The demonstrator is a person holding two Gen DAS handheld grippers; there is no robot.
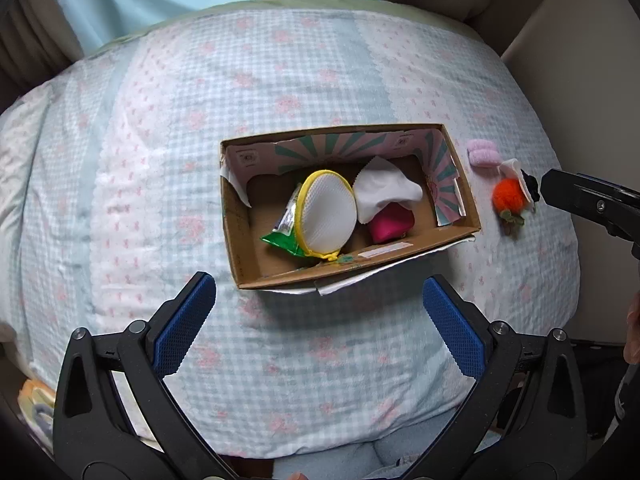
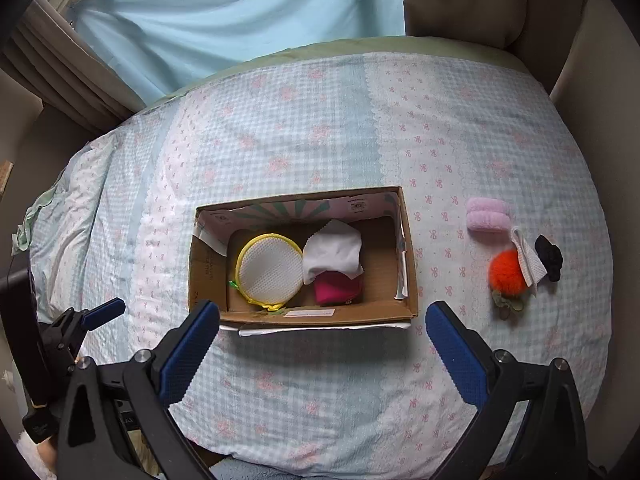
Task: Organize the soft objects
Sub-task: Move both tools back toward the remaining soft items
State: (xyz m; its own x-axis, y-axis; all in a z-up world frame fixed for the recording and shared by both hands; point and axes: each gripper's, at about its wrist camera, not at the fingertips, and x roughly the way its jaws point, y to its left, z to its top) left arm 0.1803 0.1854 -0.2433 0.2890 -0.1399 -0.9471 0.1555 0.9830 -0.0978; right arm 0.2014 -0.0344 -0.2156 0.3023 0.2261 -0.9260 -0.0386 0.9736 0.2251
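An open cardboard box [image 1: 464, 200] [image 2: 408, 248] lies on the bed. Inside it are a yellow-rimmed white mesh pouch [image 1: 326, 216] [image 2: 270, 270], a white cloth [image 1: 384, 190] [image 2: 332, 254], a magenta soft item [image 1: 390, 222] [image 2: 336, 288] and a green packet [image 1: 284, 240]. To the right of the box lie a pink fluffy item [image 1: 482, 154] [image 2: 488, 214], an orange pompom [image 1: 508, 196] [image 2: 508, 270], a small white cloth [image 2: 528, 260] and a black item [image 2: 550, 254]. My left gripper [image 1: 318, 304] and my right gripper [image 2: 322, 334] are open and hold nothing, both near the box's front wall.
The bed carries a light blue checked quilt [image 1: 200, 120] [image 2: 300, 140] with pink bows. A pale blue curtain [image 2: 220, 12] hangs behind it, and a beige headboard [image 2: 480, 0] stands at the back right. The right gripper's body [image 1: 592, 204] shows beside the pompom.
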